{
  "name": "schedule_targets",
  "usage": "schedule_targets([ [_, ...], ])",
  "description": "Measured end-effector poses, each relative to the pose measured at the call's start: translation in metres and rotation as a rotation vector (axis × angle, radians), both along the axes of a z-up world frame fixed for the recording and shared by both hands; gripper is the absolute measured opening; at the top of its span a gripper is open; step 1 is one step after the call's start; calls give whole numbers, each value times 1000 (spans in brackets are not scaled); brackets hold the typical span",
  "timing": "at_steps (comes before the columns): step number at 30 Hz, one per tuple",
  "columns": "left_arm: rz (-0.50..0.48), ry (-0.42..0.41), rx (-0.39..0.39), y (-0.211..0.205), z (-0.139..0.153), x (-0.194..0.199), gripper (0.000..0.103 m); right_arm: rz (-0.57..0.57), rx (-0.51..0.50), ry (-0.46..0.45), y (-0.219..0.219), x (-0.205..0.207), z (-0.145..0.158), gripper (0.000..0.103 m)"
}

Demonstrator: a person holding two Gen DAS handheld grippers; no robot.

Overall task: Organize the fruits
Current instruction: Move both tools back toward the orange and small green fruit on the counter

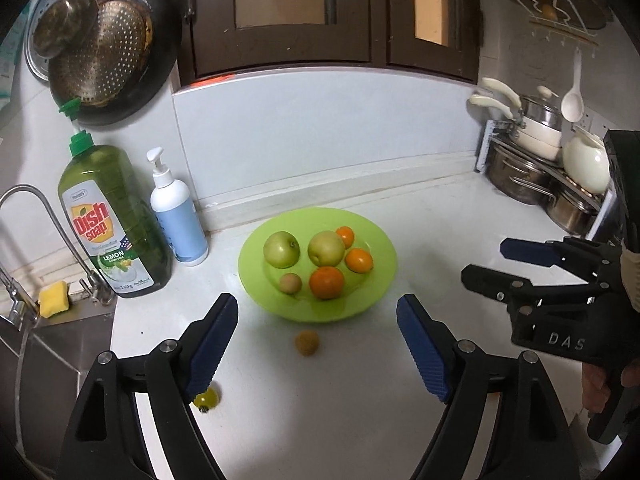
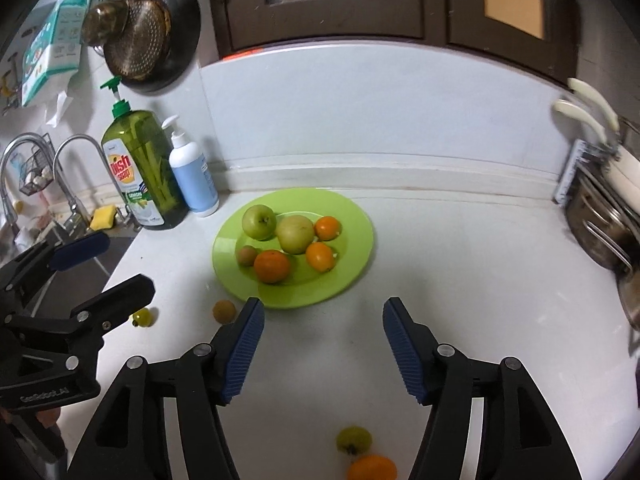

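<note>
Both the left hand-held gripper point(image 1: 316, 344) and right hand-held gripper point(image 2: 323, 344) hover spread, empty, before the green plate point(image 1: 376, 280).

— What is seen at the far side?

— A pale blue-grey backsplash wall point(image 1: 320, 128) is met by a white countertop point(image 1: 320, 380); dark brown wooden cabinet doors with glass panes point(image 1: 280, 12) are set above it.

— And to the left?

— A stainless steel sink with a curved chrome tap point(image 1: 48, 216) is placed there, a yellow sponge point(image 1: 54, 298) beside it. A perforated brass-coloured strainer point(image 1: 104, 52) is hung against a black round pan on the white wall.

— To the right?

— Stacked steel pots on a metal rack point(image 1: 532, 168) are kept in the far corner. Soft, even light is cast over the counter.
</note>
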State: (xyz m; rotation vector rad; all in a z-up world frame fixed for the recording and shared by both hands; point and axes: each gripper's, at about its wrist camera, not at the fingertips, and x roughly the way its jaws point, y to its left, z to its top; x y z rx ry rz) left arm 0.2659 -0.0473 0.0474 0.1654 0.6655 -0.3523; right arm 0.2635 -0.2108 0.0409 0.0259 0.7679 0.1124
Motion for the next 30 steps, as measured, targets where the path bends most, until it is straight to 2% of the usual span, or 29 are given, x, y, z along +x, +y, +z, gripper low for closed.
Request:
schedule_targets([
  [5, -56, -11, 14, -14, -3, -18, 82, -54, -21, -39, -13, -29, 4, 63],
  [13, -229, -47, 35, -46, -10, -37, 82, -139, -19, -66, -35, -73, 1, 63],
  [21, -418, -71, 109, -74, -31, -50, 82, -187, -13, 18, -46, -99, -26, 63],
  [27, -542, -29, 126, -85, -53, -47, 79, -186, 20, 97, -43, -104, -52, 63],
  [30, -599, -17, 156, -92, -63, -45, 74, -186, 19, 124, -42, -103, -63, 62],
])
